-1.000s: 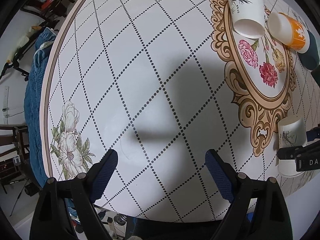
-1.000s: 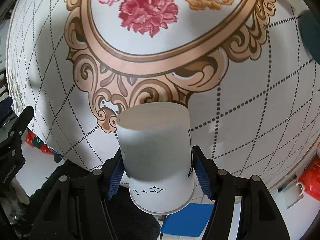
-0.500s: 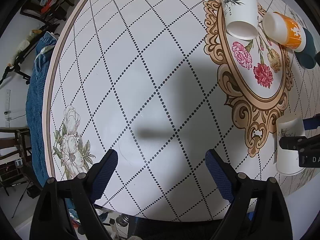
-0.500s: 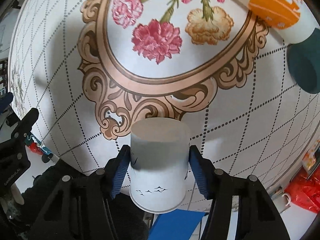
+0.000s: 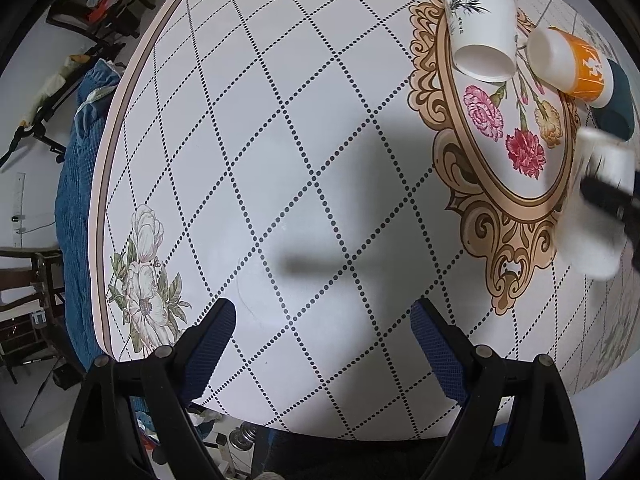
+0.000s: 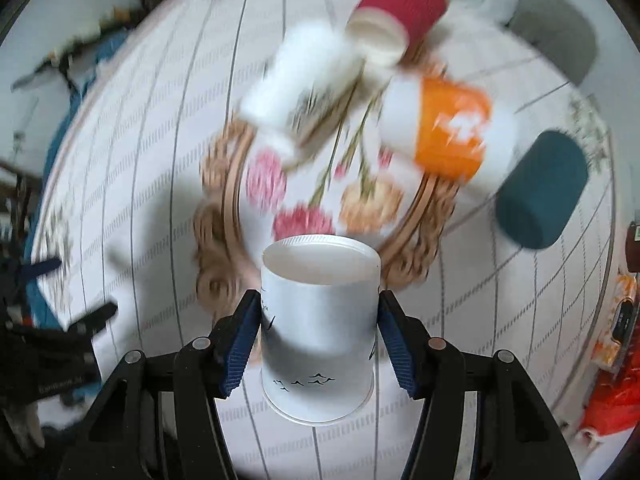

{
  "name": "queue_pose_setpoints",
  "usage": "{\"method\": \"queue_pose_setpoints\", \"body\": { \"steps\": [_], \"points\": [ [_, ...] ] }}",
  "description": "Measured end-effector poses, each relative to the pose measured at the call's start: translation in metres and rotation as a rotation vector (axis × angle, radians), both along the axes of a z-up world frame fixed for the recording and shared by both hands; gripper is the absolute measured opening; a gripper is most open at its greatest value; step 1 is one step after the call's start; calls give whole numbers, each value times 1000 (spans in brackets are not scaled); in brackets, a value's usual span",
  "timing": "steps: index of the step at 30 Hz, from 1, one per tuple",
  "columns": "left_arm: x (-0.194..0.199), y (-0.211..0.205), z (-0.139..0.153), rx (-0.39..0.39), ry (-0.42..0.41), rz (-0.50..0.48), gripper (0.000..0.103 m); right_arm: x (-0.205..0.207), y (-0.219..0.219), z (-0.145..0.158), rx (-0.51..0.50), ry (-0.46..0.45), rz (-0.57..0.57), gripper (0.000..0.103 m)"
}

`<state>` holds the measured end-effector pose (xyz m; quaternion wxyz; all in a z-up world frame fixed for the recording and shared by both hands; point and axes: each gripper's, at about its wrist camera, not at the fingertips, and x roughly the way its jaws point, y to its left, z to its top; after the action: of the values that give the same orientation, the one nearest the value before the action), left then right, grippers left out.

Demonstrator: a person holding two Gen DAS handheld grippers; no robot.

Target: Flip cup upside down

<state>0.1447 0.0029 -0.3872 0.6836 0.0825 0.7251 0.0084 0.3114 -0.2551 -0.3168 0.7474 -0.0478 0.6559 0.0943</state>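
Note:
My right gripper [image 6: 318,336] is shut on a white paper cup [image 6: 318,320] with small black birds printed on it. The cup's flat base points away from me and its rim sits low, near the camera. The background in the right wrist view is motion-blurred. In the left wrist view the same cup [image 5: 596,216] shows blurred at the right edge, above the table's gold ornament, with the black right gripper across it. My left gripper [image 5: 322,336] is open and empty, low over the white table [image 5: 280,140].
Other cups stand on the table's flower medallion: a white bamboo-print cup [image 5: 482,36], an orange and white cup [image 5: 572,66], a dark teal cup [image 6: 542,190] and a red cup [image 6: 400,10]. The table's edge [image 5: 104,168] runs at left, with a blue cloth beyond.
My right gripper has lifted the white cup off the table and swung it fast, so the far cups have come into its view. The left gripper has hardly moved.

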Motion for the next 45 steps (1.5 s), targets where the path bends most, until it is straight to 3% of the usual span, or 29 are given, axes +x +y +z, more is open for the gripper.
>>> {"method": "queue_pose_setpoints", "body": {
  "steps": [2, 6, 10, 19, 26, 32, 35, 45],
  "points": [
    [0, 1, -1, 2, 3, 5, 89, -6, -4, 5, 23, -113, -32, 61],
    [-1, -1, -1, 5, 6, 10, 89, -5, -5, -2, 63, -255, -84, 62],
    [-4, -8, 3, 12, -2, 6, 89, -24, 5, -7, 36, -326, -55, 62],
    [-16, -31, 21, 6, -35, 19, 89, -45, 2, -13, 48, -273, -66, 63],
    [-20, -44, 55, -21, -119, 37, 89, -53, -10, -5, 76, -226, -133, 86],
    [-23, -52, 92, -32, -203, 21, 90, -78, -32, 30, 13, -195, -215, 95],
    [-29, -57, 110, -42, -250, 7, 101, -93, -43, 55, -32, -235, -252, 96],
    [-57, -66, 165, -68, -401, -60, 101, -135, -57, 127, -126, -371, -319, 98]
  ]
}}
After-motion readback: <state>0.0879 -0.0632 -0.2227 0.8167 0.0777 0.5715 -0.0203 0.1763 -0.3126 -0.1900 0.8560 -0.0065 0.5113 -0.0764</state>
